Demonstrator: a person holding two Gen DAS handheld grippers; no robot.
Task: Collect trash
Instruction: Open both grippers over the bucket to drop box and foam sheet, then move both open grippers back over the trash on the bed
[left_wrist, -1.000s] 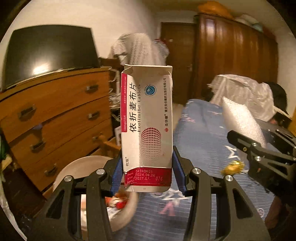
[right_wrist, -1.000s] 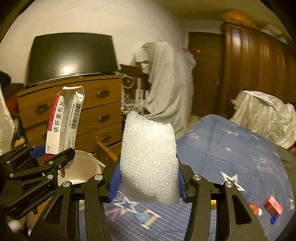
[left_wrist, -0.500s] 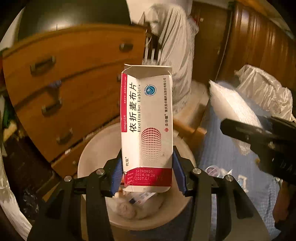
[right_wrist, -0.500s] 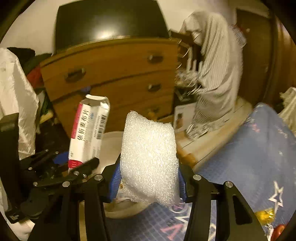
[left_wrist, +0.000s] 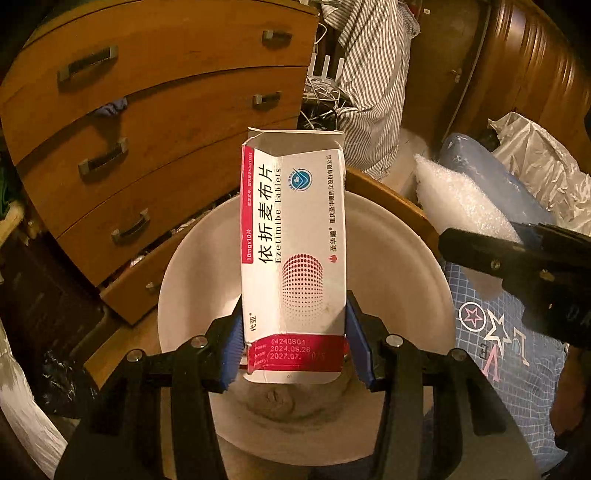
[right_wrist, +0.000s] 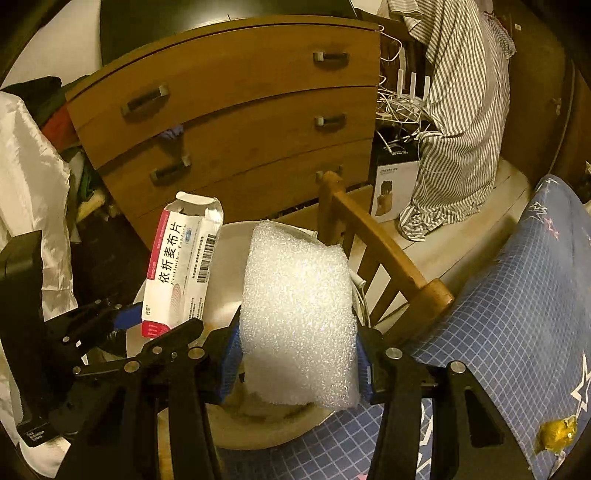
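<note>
- Basin (left_wrist: 406, 258) lies directly below both claws, nearer the left.
- Left claw (left_wrist: 293, 354) clamps upright tablet box (left_wrist: 293, 251).
- Right claw (right_wrist: 297, 358) clamps foam piece (right_wrist: 299, 314).

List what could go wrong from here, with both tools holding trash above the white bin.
1. The foam piece in the right tool sits near the bin's rim on the bed side; released there, it may land on the blue bedspread instead.
2. The open-topped medicine box in the left tool is tall and light; it could tumble and catch the rim.
3. The tools are close together over one bin and may collide.
</note>
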